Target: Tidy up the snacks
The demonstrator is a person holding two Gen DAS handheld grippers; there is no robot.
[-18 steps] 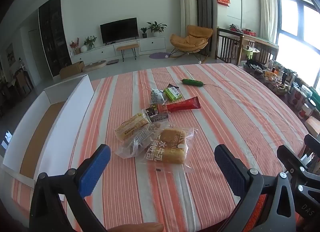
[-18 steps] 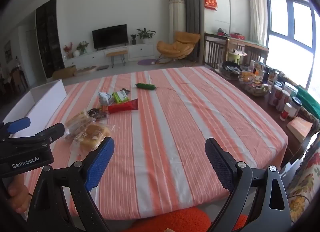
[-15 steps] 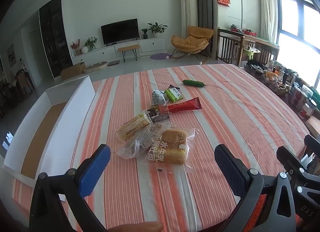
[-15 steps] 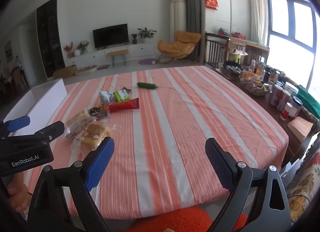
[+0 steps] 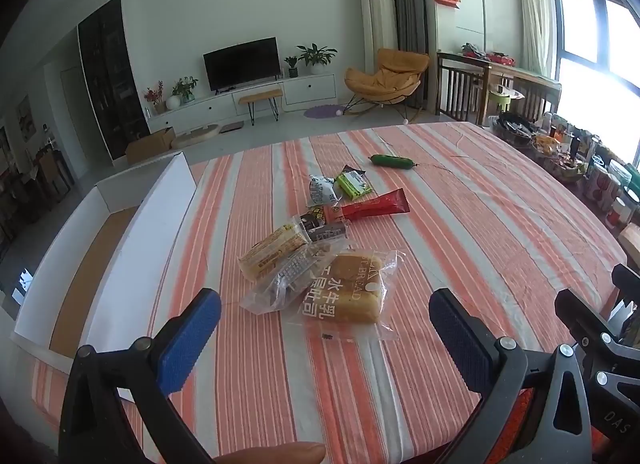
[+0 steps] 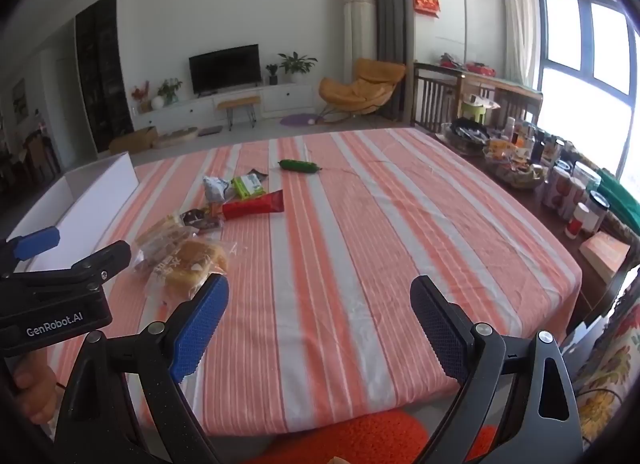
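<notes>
Several snack packets lie in a loose pile on the striped tablecloth (image 5: 460, 232). Nearest is a bagged bread loaf (image 5: 344, 296), with a yellow packet (image 5: 274, 250) and a clear bag (image 5: 280, 284) beside it. Farther back lie a red tube packet (image 5: 374, 204), a green packet (image 5: 352, 184), a white pouch (image 5: 321, 188) and a green sausage (image 5: 391, 161). My left gripper (image 5: 324, 328) is open and empty, just short of the bread. My right gripper (image 6: 318, 318) is open and empty over bare cloth, right of the bread (image 6: 192, 266). The red tube (image 6: 252, 206) lies beyond.
An open white cardboard box (image 5: 100, 248) stands at the table's left edge. Jars, bottles and baskets (image 6: 560, 180) crowd a side table to the right. The left gripper's body (image 6: 52, 300) shows at the left of the right wrist view.
Both views have shifted only slightly; the snacks sit a little higher in the left wrist view. Both grippers stay open and empty. No snack has moved.
</notes>
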